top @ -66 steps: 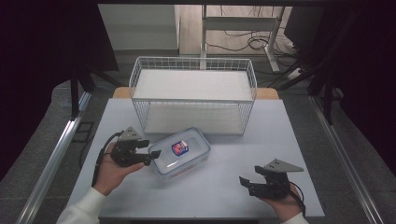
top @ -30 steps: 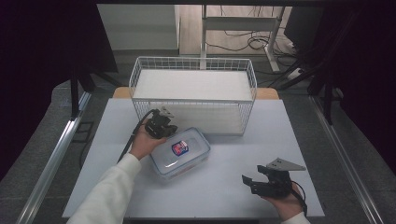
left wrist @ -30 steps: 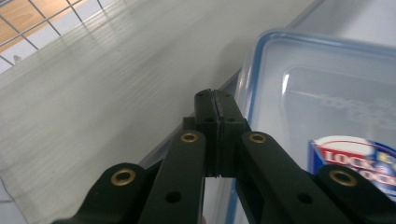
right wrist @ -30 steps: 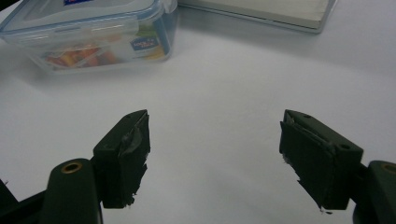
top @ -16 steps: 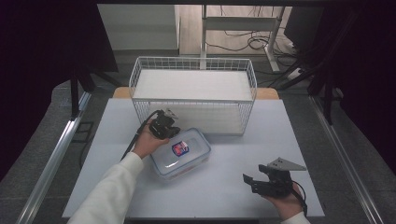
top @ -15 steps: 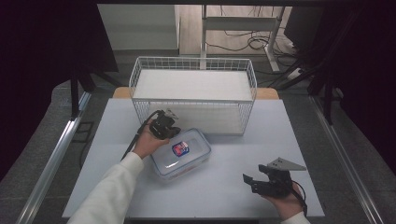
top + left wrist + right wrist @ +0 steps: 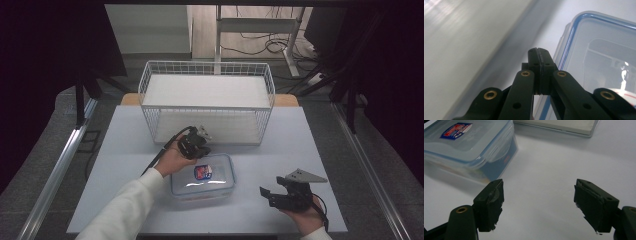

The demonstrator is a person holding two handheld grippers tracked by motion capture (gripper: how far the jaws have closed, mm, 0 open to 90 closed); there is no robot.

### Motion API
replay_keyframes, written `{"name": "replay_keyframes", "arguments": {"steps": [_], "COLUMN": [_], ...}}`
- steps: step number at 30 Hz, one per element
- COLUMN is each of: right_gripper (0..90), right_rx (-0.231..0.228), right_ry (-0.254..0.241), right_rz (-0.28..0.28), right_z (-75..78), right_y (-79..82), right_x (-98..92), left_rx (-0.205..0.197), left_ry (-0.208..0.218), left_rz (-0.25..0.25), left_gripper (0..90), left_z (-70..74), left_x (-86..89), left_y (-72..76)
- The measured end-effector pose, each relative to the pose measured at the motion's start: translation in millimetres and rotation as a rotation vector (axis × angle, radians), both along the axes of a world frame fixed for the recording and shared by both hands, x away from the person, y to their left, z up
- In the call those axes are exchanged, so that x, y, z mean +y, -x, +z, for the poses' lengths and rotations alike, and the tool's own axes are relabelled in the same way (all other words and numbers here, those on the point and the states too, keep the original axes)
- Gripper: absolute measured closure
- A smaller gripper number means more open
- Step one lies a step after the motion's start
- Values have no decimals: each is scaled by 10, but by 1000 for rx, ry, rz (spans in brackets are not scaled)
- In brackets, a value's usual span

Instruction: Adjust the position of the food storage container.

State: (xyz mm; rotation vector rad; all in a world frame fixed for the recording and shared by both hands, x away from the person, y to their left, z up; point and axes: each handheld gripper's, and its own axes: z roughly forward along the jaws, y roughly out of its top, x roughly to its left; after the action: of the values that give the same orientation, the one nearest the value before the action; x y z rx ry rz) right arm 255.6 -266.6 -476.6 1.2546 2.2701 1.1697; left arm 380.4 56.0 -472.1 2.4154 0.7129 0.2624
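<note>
**Label check: lidded container on white table**

White table (image 7: pixel 125 150) is carrying a clear container (image 7: pixel 202 176), its red-and-blue lid sticker (image 7: pixel 202 172) unreadable. Left gripper (image 7: pixel 196 145), jaws together, is hovering at its far edge. Right gripper (image 7: pixel 264 192) is sitting apart, jaws spread, empty.

Red-blue label (image 7: pixel 456 130) on clear box lid (image 7: pixel 474 145); print too small to read; no other txt.

A white wire basket (image 7: pixel 207 102) stands at the 12 o'clock end of the pale table (image 7: pixel 320 145), with a flat white board (image 7: pixel 205 91) lying in it. Beyond it, at 12 to 1 o'clock, cables (image 7: pixel 260 46) lie on the floor around a metal stand (image 7: pixel 257 25).
</note>
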Motion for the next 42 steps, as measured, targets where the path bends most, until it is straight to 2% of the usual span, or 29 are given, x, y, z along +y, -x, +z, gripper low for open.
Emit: {"name": "replay_keyframes", "arguments": {"steps": [8,12,15,17,22,29,31,32,35,39,41,42], "right_gripper": [242,241,241,241,241,240,240,239,239,239,239,239], "right_rx": [1,3,5,4,1,-1,0,-3,-3,-2,-2,-2], "right_ry": [3,4,2,1,1,-2,0,2,4,3,3,4], "right_rz": [4,4,3,2,3,7,14,19,29,28,27,27], "right_z": [-3,-7,-3,-1,4,10,8,6,9,4,3,3], "right_y": [2,-1,2,5,15,28,35,39,48,43,41,40], "right_x": [7,5,2,0,0,19,34,41,51,41,37,36], "left_rx": [15,7,11,-8,-35,-44,-45,-32,-8,0,7,23], "left_ry": [2,-8,-1,-11,48,147,158,183,210,233,270,277], "left_rz": [-30,-43,-38,-28,22,109,118,140,169,191,214,223], "left_gripper": [899,899,900,900,900,899,899,898,896,888,882,881], "left_z": [8,14,30,68,234,366,368,354,312,247,199,168], "left_x": [-91,-119,-98,-52,194,636,689,784,898,1033,1120,1158], "left_y": [54,81,81,85,153,448,500,601,743,916,1000,1024]}}
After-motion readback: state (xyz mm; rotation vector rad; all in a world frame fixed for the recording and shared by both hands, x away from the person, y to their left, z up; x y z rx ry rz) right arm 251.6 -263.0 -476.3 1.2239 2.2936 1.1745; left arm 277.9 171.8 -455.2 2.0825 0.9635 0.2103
